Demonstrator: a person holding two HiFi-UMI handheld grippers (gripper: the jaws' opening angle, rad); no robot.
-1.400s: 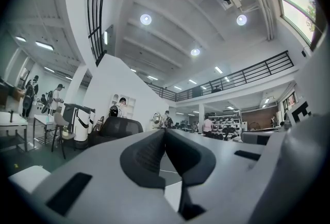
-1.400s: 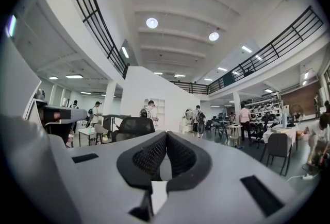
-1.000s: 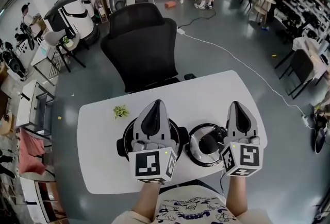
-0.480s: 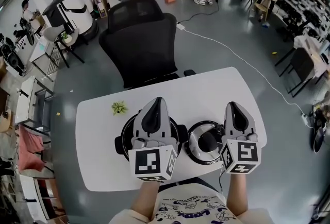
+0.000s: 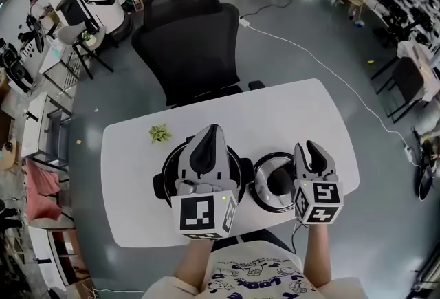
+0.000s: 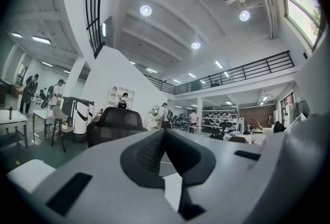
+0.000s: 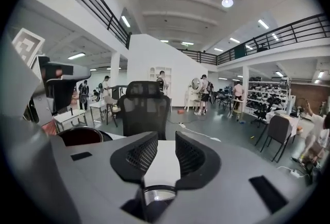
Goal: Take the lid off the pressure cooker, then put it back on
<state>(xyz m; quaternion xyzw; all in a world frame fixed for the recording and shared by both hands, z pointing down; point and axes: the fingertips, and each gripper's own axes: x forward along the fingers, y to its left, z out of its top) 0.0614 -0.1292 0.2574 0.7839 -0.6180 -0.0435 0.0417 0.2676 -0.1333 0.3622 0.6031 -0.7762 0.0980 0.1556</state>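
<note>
Lid [image 5: 263,189] off, lying beside the pressure cooker [image 5: 163,179] at the bench's [image 5: 130,153] front edge; right tongs [image 5: 314,148], just opening and empty, should pinch its knob [image 5: 278,183] to refit; left tongs [image 5: 210,131] pressed together

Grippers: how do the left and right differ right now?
The left gripper has its jaws together; the right gripper has them apart, having just been opening. In the head view the left hangs over the pot, the right over the lid, which lies on the table beside the pot. Both are empty.
</note>
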